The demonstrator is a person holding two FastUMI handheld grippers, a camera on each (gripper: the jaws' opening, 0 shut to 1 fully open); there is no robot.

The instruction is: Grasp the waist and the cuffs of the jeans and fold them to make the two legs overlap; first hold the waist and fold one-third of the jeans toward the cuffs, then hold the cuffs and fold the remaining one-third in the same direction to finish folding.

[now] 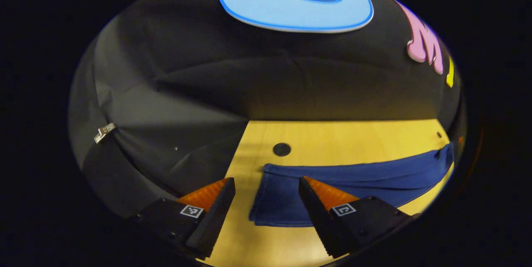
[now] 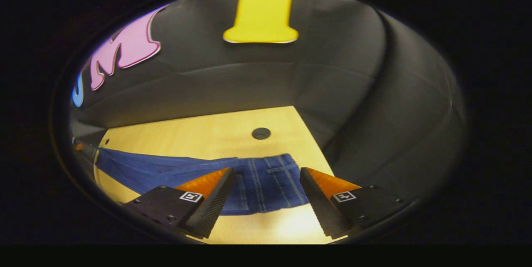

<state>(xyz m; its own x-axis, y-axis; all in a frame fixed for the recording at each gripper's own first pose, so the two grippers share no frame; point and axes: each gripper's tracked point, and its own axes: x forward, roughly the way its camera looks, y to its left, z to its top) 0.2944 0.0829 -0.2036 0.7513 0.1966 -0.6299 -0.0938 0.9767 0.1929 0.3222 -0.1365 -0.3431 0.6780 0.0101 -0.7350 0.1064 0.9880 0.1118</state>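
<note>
Blue jeans lie flat along a wooden table, the two legs stacked one over the other. In the left gripper view the cuff end of the jeans [image 1: 286, 194] lies just ahead of my left gripper [image 1: 267, 186], which is open and hovers above it with nothing between its fingers. In the right gripper view the waist end of the jeans [image 2: 266, 186], with a back pocket and light stitching, lies between and just beyond the fingers of my right gripper [image 2: 266, 175]. That gripper is open too and holds nothing.
The wooden table [image 1: 353, 138] has a round dark hole near its far edge at each end [image 1: 282, 149] [image 2: 261, 133]. Black cloth walls close in behind and beside the table. A small metal clip [image 1: 104, 131] hangs on the cloth at left.
</note>
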